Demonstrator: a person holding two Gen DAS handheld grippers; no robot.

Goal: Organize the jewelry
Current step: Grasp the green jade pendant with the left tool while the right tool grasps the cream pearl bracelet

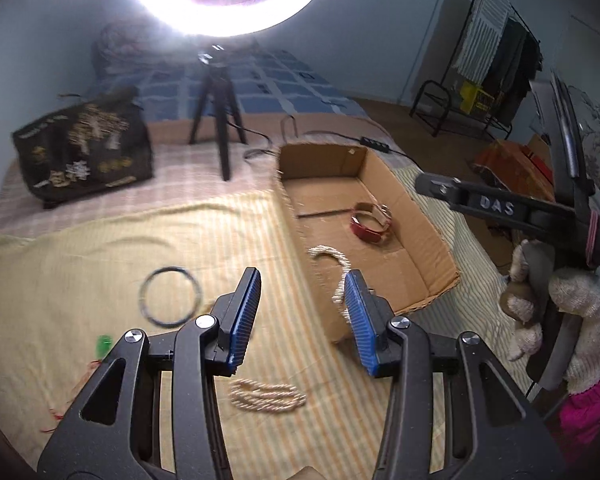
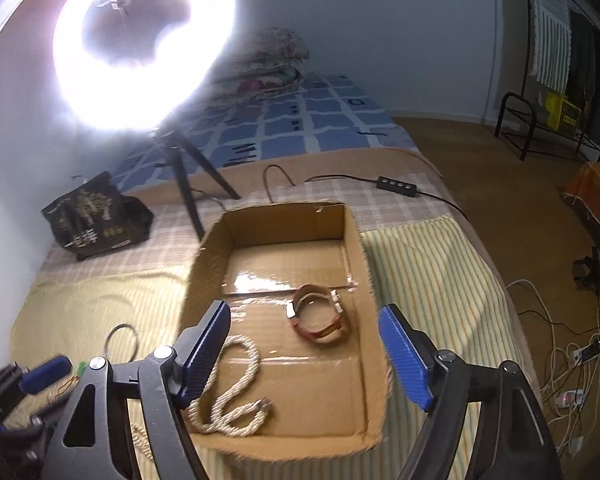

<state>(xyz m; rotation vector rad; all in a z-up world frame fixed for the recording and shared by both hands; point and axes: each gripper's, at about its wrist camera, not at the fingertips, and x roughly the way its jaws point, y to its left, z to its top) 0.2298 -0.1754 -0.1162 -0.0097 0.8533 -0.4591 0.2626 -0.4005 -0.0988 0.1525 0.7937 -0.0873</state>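
Observation:
A cardboard box (image 1: pixel 320 152) (image 2: pixel 284 224) lies open on the striped yellow cloth. In it sit a red bracelet (image 1: pixel 370 224) (image 2: pixel 320 320) and a cream rope necklace (image 2: pixel 236 392), which lies loose by the near left wall (image 1: pixel 332 256). My right gripper (image 2: pixel 306 356) hangs open over the box with nothing between its pads. My left gripper (image 1: pixel 304 316) is open and empty over the cloth, just left of the box. On the cloth lie a second rope chain (image 1: pixel 266 396), a black bangle (image 1: pixel 170 296) (image 2: pixel 120 338) and a small green piece (image 1: pixel 104 344).
A ring light on a black tripod (image 1: pixel 216 120) (image 2: pixel 188 192) stands behind the box, with a black bag (image 1: pixel 84 152) (image 2: pixel 96 216) to its left. A cable with a controller (image 2: pixel 398 183) runs behind the box. A gloved hand (image 1: pixel 572 320) holds the right gripper. Cables lie on the floor (image 2: pixel 568 360) at right.

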